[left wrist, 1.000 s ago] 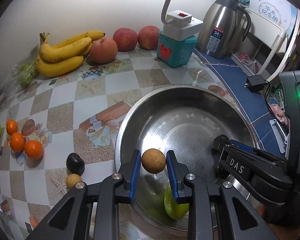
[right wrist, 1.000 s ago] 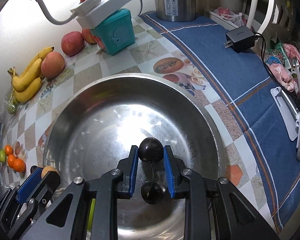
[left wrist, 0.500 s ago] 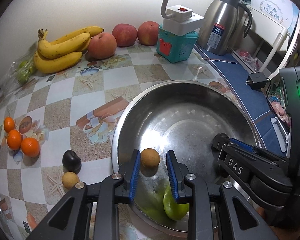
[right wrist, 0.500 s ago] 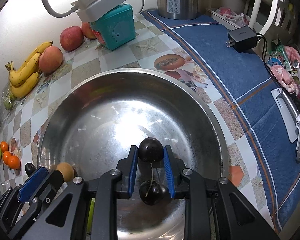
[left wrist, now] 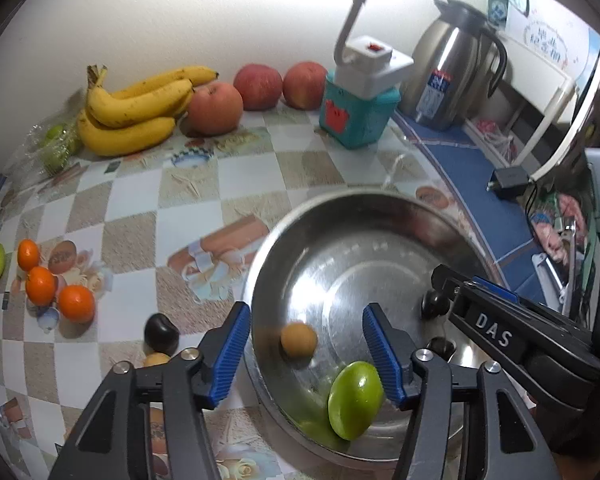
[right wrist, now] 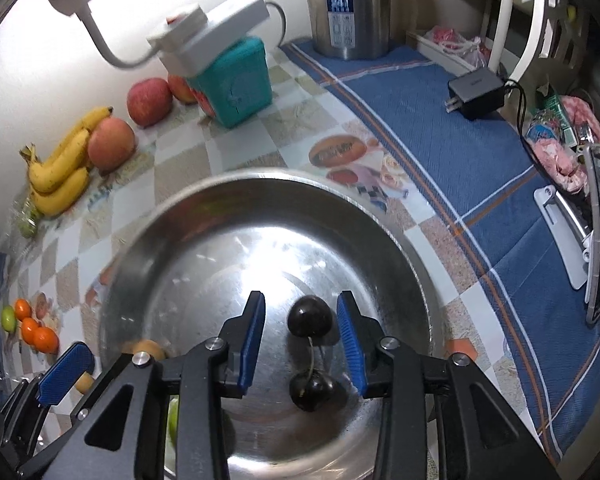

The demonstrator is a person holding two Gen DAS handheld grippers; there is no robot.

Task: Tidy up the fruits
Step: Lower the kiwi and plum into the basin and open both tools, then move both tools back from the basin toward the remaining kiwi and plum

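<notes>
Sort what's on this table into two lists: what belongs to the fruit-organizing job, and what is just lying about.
Job:
steel bowl
tan fruit
green fruit
dark cherries
bananas
apples
oranges

Lying about:
kettle
teal box
white lamp
black charger
blue cloth

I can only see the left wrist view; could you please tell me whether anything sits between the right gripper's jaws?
Observer: Yes, a dark cherry lies in the steel bowl between the jaws of the right gripper, which are opening. Neither pad touches it.
Operator: Thank you. Is it a single cherry?
Observer: No, a thin stem joins it to a second cherry, which lies nearer the camera, also in the bowl.
</notes>
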